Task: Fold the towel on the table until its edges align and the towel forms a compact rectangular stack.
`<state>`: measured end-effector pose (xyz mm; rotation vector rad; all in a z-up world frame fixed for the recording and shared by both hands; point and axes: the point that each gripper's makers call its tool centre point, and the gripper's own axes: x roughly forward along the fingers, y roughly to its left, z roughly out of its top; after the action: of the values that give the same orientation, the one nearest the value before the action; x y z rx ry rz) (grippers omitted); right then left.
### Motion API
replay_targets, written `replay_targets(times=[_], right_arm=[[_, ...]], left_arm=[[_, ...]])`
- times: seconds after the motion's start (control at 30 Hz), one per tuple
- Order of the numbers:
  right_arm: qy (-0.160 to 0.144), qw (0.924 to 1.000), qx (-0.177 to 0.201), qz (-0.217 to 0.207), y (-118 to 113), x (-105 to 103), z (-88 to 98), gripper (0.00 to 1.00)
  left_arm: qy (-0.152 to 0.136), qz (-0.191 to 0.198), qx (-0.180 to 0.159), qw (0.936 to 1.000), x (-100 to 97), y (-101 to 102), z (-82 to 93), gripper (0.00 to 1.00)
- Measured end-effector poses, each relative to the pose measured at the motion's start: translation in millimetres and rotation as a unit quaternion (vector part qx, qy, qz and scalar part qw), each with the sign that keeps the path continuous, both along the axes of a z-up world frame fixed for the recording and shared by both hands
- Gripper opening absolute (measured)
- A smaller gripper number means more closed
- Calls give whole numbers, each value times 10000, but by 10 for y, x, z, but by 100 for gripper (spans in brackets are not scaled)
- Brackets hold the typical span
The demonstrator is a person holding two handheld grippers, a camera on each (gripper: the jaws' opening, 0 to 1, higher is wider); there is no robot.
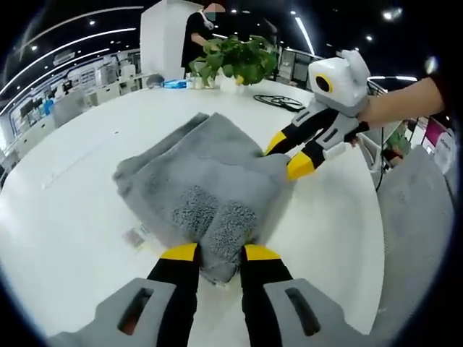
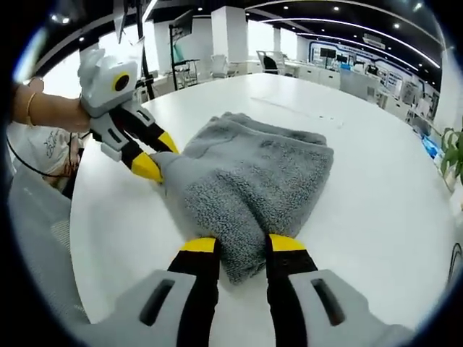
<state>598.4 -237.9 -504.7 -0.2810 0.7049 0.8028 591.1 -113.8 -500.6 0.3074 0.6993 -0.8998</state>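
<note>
In the left gripper view, the white table (image 1: 65,217) was seen at the left, a small label or scrap (image 1: 134,236) lying just beside the near edge of the grey towel (image 1: 199,184). The towel was spread near the table's middle, already doubled into a thick, roughly rectangular bundle, its layers bulging and its edges not yet aligned. The left gripper (image 1: 220,251) was set over the towel's near corner, jaws moderately parted with a fold of cloth between the yellow tips; whether the cloth was actually pinched could not be told. Beyond the towel, a potted plant (image 1: 235,59) and a black cable (image 1: 278,101) were seen; further right, the right gripper (image 1: 288,153) was laid at the towel's far corner. In the right gripper view, a hand with a bangle (image 2: 40,108) was seen at the left; the right gripper (image 2: 242,243) likewise straddled a towel corner with jaws parted, grip uncertain. The task was judged partly done: at least one fold had been made, while squaring of edges and probably a further fold remained. The undersides of the folds and the corners beneath the jaws were hidden.
</note>
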Motion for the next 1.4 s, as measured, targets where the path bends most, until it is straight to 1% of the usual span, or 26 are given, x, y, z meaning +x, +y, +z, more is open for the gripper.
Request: replay_targets(times=[0.2,0.3,0.47,0.5,0.8,0.83,0.9,0.97,1.03,1.2,1.23,1.3,1.37,1.4], right_arm=[[-25,9999,-42,-107,7,89,2,23],[-18,9999,-84,-100,9,116,4,23],[-22,9999,-139,-83,3,126,1,24],[-26,9998,-164,-79,4,118,5,24],[-34,9996,-204,-170,5,67,63,28],[-34,9997,-190,-179,5,59,75,28],[-35,9997,-128,-225,12,35,117,30],[-60,9995,-41,-315,-9,5,177,30],[-61,9992,44,-391,-36,-22,223,30],[-157,9990,52,-422,-99,-133,354,27],[-176,9989,83,-433,-107,-154,377,27],[-218,9987,139,-443,-116,-208,427,28],[-269,9987,119,-419,-133,-271,473,29],[-282,9986,119,-423,-138,-274,468,30]], left_arm=[[-41,-43,83,9999,96,7,-5,22],[-8,-38,98,9999,174,41,-53,22],[-95,-51,201,9997,137,13,0,24],[-127,-43,208,9997,159,39,-27,24],[-348,261,228,9988,132,104,104,33],[-376,292,217,9986,107,95,156,34],[-400,324,219,9984,101,121,164,34],[-430,356,217,9982,51,132,231,35],[-462,491,141,9976,26,185,253,35],[-469,693,57,9965,-100,273,328,35],[-446,820,-30,9956,-113,307,341,35],[-460,999,-208,9937,-173,307,450,35],[-468,1137,-323,9919,-196,353,513,36],[-481,1181,-361,9912,-211,368,544,38]])
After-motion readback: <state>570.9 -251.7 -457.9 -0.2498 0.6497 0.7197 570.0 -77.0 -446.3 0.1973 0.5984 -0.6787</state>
